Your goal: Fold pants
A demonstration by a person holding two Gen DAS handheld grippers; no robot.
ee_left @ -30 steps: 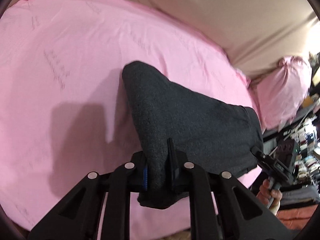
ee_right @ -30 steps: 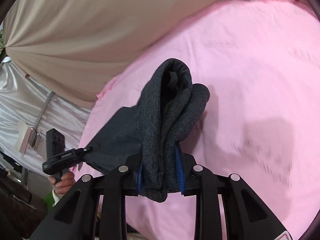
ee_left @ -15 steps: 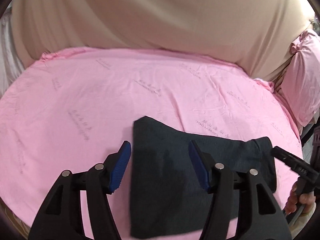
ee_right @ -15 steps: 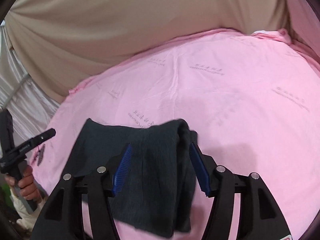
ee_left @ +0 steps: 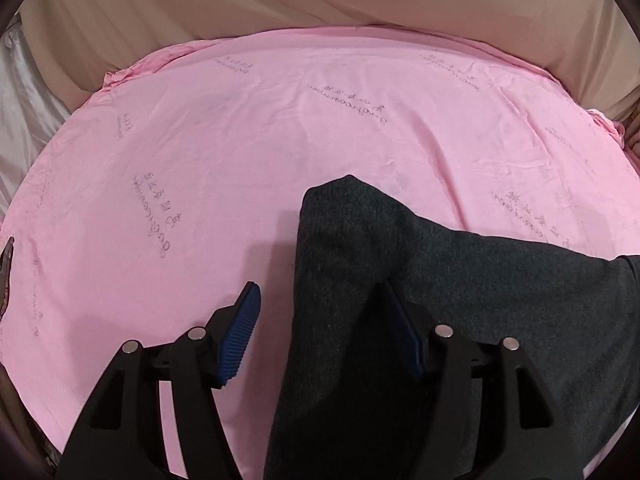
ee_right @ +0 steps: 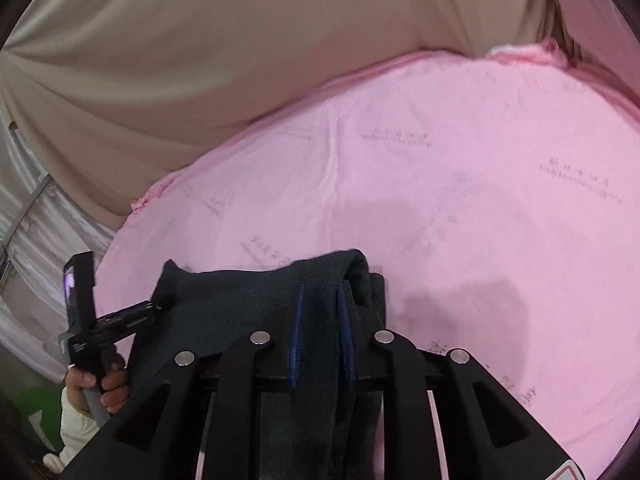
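Your left gripper (ee_left: 320, 332) stood open astride pants (ee_left: 460, 320) edge; right gripper (ee_right: 322, 332), jaws just closing, pinched fold. Risk: one-sided lift undoes fold.

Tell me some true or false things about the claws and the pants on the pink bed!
1. The right claw pinches the dark pants. True.
2. The left claw is squeezed shut. False: it is open, with the pants' edge between its pads.
3. The bed sheet is blue. False: it is pink with grey writing.
4. The pants lie on the sheet. True.
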